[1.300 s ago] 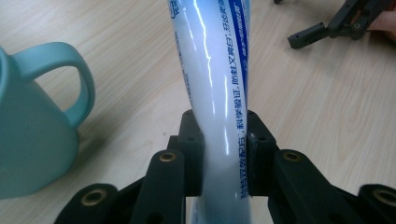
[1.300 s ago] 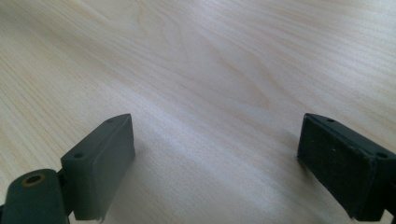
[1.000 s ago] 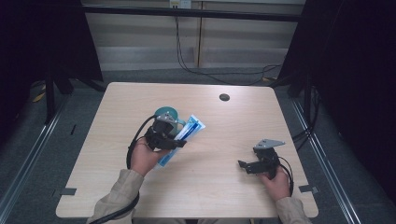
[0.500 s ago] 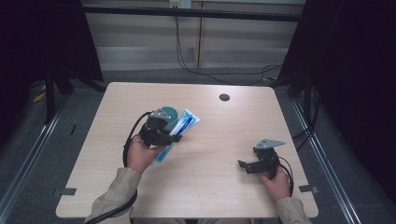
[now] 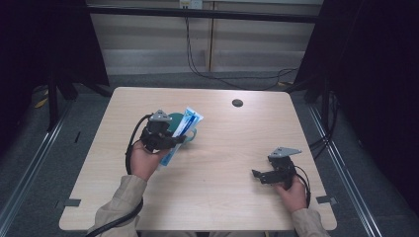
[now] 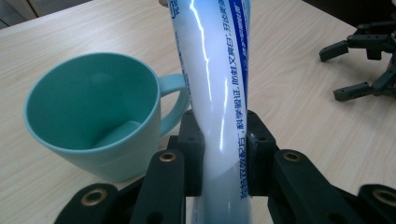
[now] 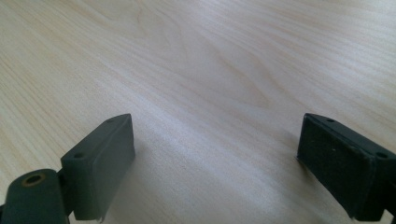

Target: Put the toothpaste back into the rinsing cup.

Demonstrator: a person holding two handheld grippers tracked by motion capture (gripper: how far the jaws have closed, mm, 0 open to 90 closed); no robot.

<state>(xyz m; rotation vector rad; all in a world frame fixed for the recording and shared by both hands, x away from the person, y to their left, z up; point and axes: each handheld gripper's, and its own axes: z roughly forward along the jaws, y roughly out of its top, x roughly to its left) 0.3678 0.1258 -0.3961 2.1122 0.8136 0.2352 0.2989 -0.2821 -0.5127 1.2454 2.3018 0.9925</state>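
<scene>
A white toothpaste tube [image 6: 212,93] with blue print and Chinese lettering is pinched across its lower body, standing tilted just above the desk's left half, its flat crimped end pointing toward the far edge. Just beside it stands a teal mug [image 6: 93,116], upright and empty, its handle turned toward the tube.

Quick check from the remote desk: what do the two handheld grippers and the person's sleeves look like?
Both the left gripper and the right gripper are black, with blocky pads and brass-ringed pivot holes. Each carries a grey three-cornered plate on top and trails a black cable. The person's sleeves are beige.
</scene>
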